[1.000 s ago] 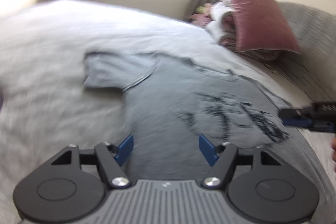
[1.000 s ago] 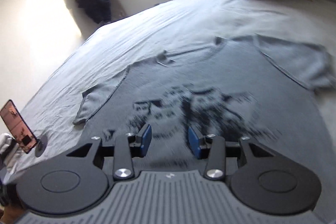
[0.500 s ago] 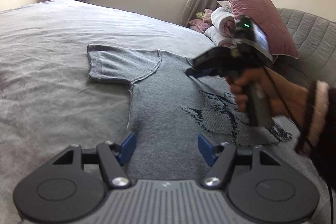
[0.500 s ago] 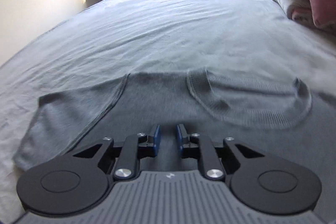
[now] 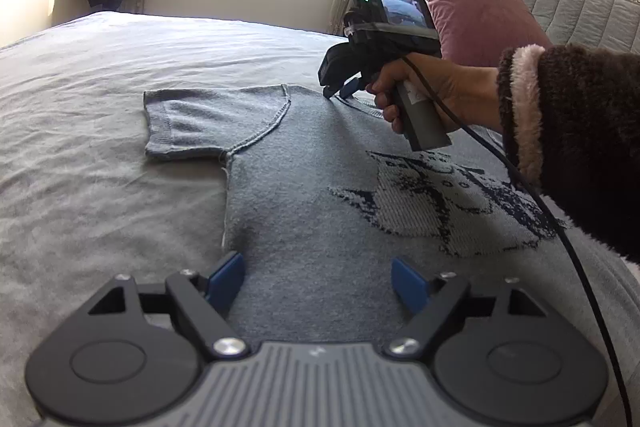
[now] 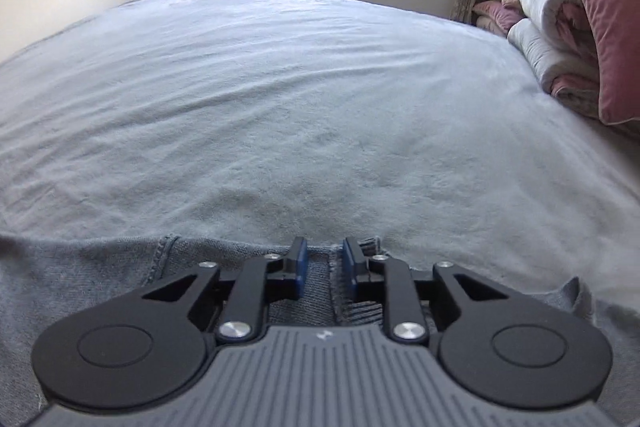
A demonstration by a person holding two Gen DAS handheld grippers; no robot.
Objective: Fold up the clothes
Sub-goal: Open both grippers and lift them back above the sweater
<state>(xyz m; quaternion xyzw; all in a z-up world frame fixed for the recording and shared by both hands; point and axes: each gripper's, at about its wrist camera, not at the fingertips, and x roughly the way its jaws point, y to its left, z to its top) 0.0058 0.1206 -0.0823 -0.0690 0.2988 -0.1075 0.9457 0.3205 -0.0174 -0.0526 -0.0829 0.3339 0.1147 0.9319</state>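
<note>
Hovering low over the sweater's point(image 5: 304, 211) hem, the left gripper point(image 5: 318, 281) gapes wide, holding nothing. The sweater lies flat on the bed point(image 5: 100, 131). Farther up, the right gripper point(image 6: 322, 273), jaws narrow but apart, straddles the collar point(image 6: 334, 279). Beyond stands a pink pillow point(image 5: 472, 3).

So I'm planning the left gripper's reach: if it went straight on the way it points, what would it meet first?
Probably the sweater: its body lies straight ahead of the open left gripper, though the height above it is unclear.
</note>
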